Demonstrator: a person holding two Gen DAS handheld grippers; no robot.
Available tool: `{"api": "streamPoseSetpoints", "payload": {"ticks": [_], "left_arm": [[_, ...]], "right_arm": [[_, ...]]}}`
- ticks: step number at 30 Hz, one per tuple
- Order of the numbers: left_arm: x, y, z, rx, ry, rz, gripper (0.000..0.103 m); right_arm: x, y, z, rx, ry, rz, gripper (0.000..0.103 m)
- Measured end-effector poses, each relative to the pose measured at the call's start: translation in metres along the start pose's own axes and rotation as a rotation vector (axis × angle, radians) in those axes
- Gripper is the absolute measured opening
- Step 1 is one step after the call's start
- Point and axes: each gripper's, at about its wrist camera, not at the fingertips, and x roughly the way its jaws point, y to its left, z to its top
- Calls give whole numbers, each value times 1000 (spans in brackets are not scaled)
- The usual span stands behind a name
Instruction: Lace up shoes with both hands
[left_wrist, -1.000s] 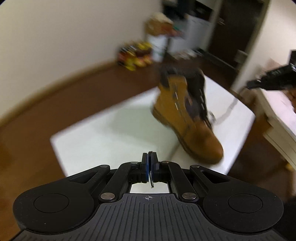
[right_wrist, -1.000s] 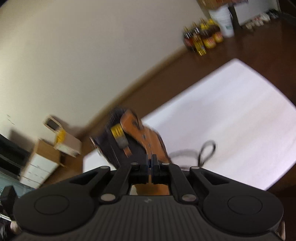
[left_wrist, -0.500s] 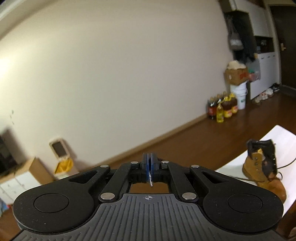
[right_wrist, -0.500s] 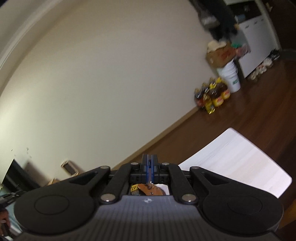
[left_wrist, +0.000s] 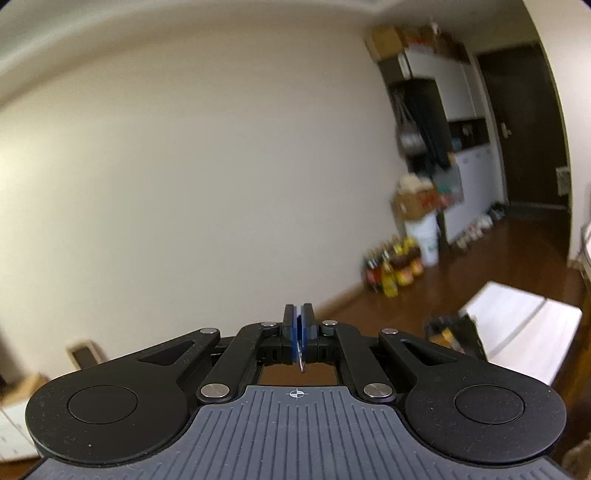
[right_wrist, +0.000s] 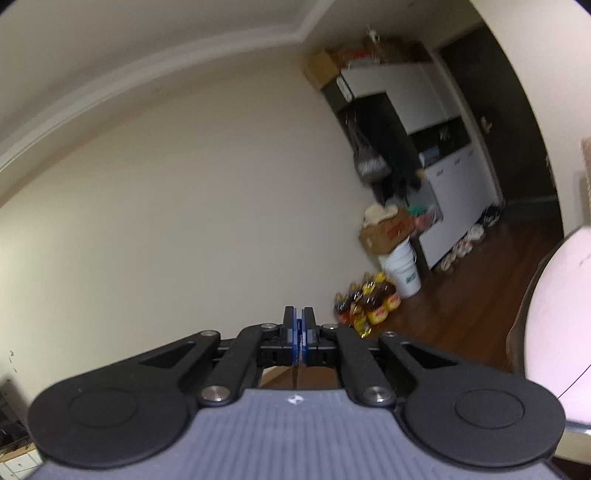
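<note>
My left gripper (left_wrist: 298, 314) is shut, with a thin lace end hanging below its blue pads. It is raised and points at the cream wall. Only the dark collar of the tan boot (left_wrist: 452, 334) shows, low right on the white table (left_wrist: 524, 325), partly hidden behind the gripper body. My right gripper (right_wrist: 298, 315) is also shut, with a thin dark lace strand hanging under its pads. It points at the wall too. The boot is out of the right wrist view.
A white table edge (right_wrist: 554, 317) curves along the right. Bottles (right_wrist: 365, 306), a white bucket (right_wrist: 404, 271) and a cardboard box (right_wrist: 386, 230) stand by the far wall on the dark wood floor. White cabinets (left_wrist: 469, 188) and a dark door (left_wrist: 524, 125) are at the back right.
Both grippers have swung up and away from the boot and now face the wall. The boot has dropped to the lower right of the left view and left the right view.
</note>
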Motion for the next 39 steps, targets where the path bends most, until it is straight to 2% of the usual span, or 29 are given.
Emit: {"api": "streamPoseSetpoints", "payload": {"ticks": [3,5,7,12,15,16,18,22,26,28,36,39], "left_arm": [[-33,1,24,2,-73,29,2],[-48,-8,32,15,-92,17,2],[-61,-23,37,42,-111,-14,2],[-90,-66,47,72,-124,-139,2],[-103,-86,53,91,-125,-201,2],[-110,-102,56,122,-116,-243,2],[-108,-118,54,148,-103,-280,2],[-115,-153,43,194,-46,-398,2],[-123,-193,24,222,22,-542,2],[-114,-204,20,217,31,-580,2],[-126,-235,6,209,37,-749,2],[-121,-234,0,219,54,-752,2]], "right_arm": [[-17,3,5,-7,-25,3,3],[-24,6,8,-12,-39,9,3],[-28,9,10,-19,-42,21,3],[-36,26,13,-49,20,96,3],[-41,41,17,-83,96,163,3],[-42,46,18,-94,127,185,3],[-44,56,14,-121,187,223,3],[-49,80,-7,-228,375,276,3],[-57,92,-29,-306,465,294,3],[-66,95,-37,-336,493,293,3],[-89,90,-47,-369,527,262,3],[-89,86,-47,-358,533,258,3]]}}
